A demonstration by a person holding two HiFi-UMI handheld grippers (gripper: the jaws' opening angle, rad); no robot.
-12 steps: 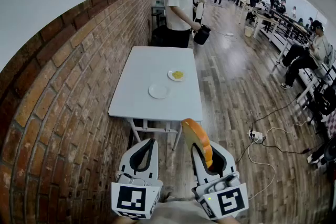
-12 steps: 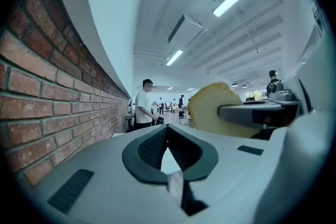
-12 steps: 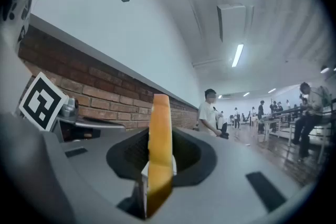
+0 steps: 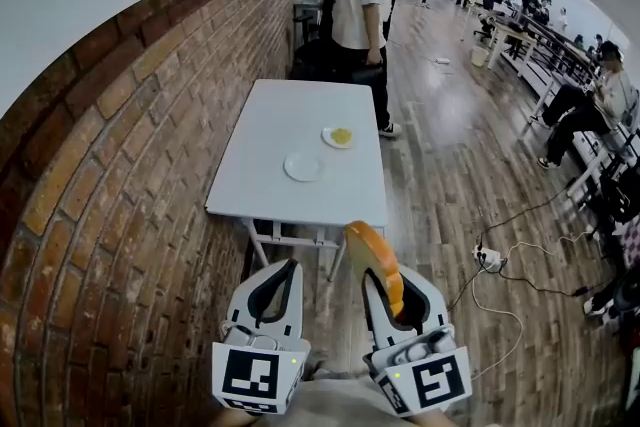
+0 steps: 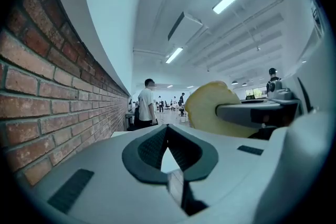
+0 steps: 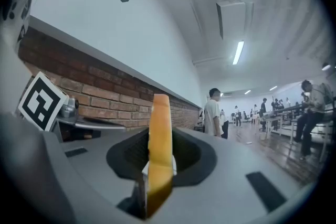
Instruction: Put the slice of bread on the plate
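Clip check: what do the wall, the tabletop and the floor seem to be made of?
Red brick wall: fired brick, matt and rough, pale mortar joints show.
White rectangular tabletop: smooth, even white; likely laminate or painted board, unclear which.
Brown plank floor: staggered boards with soft sheen; wood or wood-look laminate.

yellow food (image 4: 341,136) too small to identify, bread (image 4: 378,265) base hidden

the slice of bread (image 4: 372,250), golden-crusted, stands upright on edge, clamped in the right gripper (image 4: 388,283); the empty white plate (image 4: 303,166) lies flat on the bench (image 4: 265,130).
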